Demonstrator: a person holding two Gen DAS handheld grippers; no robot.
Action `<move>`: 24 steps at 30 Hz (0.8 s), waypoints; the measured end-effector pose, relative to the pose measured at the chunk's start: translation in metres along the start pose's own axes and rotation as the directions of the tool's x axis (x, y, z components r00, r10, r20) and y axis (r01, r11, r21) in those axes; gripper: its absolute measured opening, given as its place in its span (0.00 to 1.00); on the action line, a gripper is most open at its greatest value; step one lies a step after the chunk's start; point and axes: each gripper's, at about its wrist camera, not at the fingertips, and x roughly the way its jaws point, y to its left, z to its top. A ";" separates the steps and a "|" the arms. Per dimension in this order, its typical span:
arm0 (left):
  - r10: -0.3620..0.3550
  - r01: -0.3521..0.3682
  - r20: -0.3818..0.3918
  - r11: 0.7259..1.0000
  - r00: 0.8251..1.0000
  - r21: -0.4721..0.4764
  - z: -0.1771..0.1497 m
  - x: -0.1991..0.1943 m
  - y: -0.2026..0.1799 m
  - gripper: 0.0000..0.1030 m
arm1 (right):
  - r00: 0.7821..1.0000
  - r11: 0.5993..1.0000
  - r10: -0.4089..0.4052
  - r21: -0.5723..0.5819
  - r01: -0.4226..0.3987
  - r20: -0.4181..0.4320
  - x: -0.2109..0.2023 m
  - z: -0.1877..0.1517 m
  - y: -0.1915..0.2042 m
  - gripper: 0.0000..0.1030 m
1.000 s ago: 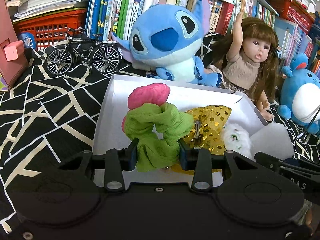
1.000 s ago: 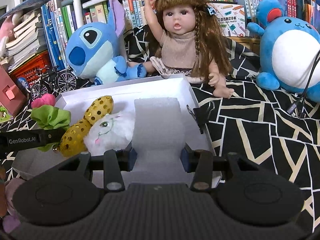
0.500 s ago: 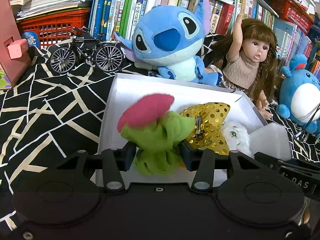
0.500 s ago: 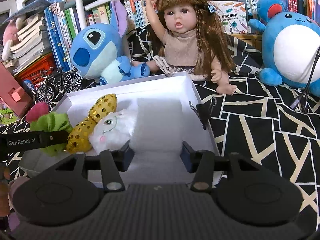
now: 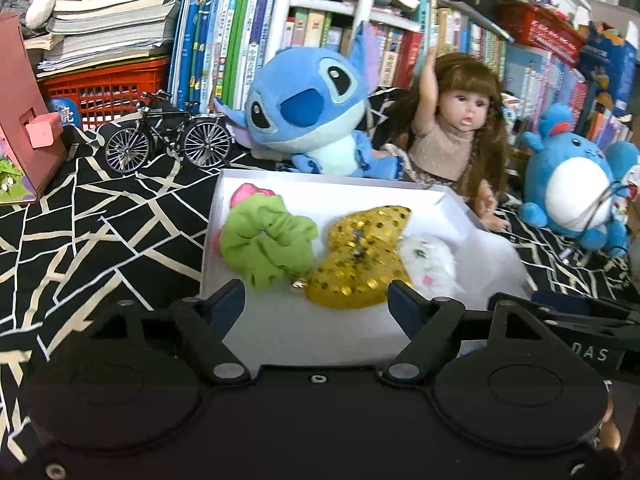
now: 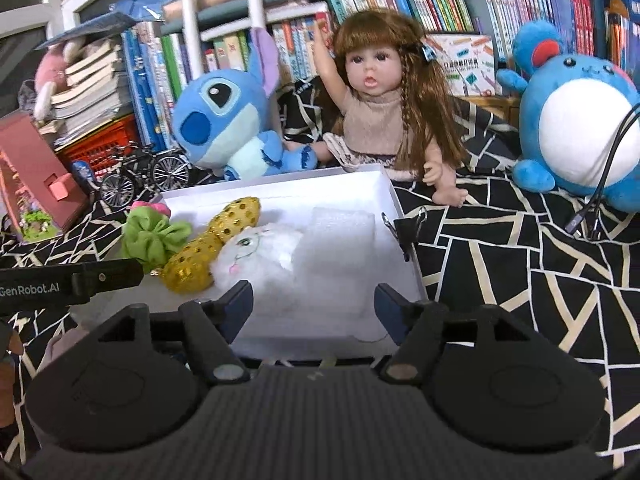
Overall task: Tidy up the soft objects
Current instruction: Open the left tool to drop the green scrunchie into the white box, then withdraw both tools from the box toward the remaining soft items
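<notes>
A white box (image 5: 320, 184) (image 6: 280, 182) sits on the black patterned cloth. In it lie a green scrunchie (image 5: 266, 242) (image 6: 150, 236) over a pink soft piece (image 5: 246, 194), a gold sequin bow (image 5: 360, 256) (image 6: 212, 248), a white fluffy toy (image 5: 428, 264) (image 6: 256, 252) and a white foam block (image 6: 342, 228). My left gripper (image 5: 314, 304) is open and empty, just in front of the box. My right gripper (image 6: 314, 304) is open and empty over the box's near edge.
A Stitch plush (image 5: 308, 112) (image 6: 228, 120), a doll (image 5: 460, 132) (image 6: 384, 108) and a blue round plush (image 5: 576, 184) (image 6: 576, 120) stand behind the box. A model bicycle (image 5: 168, 136), a pink house model (image 5: 24, 120) and bookshelves are at the back. A black binder clip (image 6: 404, 226) sits on the box's right wall.
My left gripper opened and let the green scrunchie with the pink piece drop into the box. My right gripper opened, released the foam block in the box, and drew back.
</notes>
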 end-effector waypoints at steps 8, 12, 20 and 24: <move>-0.024 0.023 0.027 0.999 0.999 0.035 -0.025 -0.033 -0.006 0.78 | 0.997 0.997 0.023 -0.072 -0.018 0.076 -0.034 -0.015 0.014 0.85; -0.035 0.033 0.038 0.999 0.999 0.033 -0.036 -0.047 -0.006 0.78 | 0.994 0.996 0.030 -0.090 -0.020 0.103 -0.049 -0.022 0.016 0.87; -0.041 0.037 0.060 0.998 0.997 0.054 -0.057 -0.071 -0.006 0.79 | 0.990 0.993 0.023 -0.117 -0.006 0.140 -0.071 -0.039 0.014 0.93; -0.054 0.052 0.050 0.998 0.997 0.040 -0.066 -0.079 -0.004 0.79 | 0.988 0.990 0.009 -0.141 0.013 0.157 -0.079 -0.048 0.015 0.96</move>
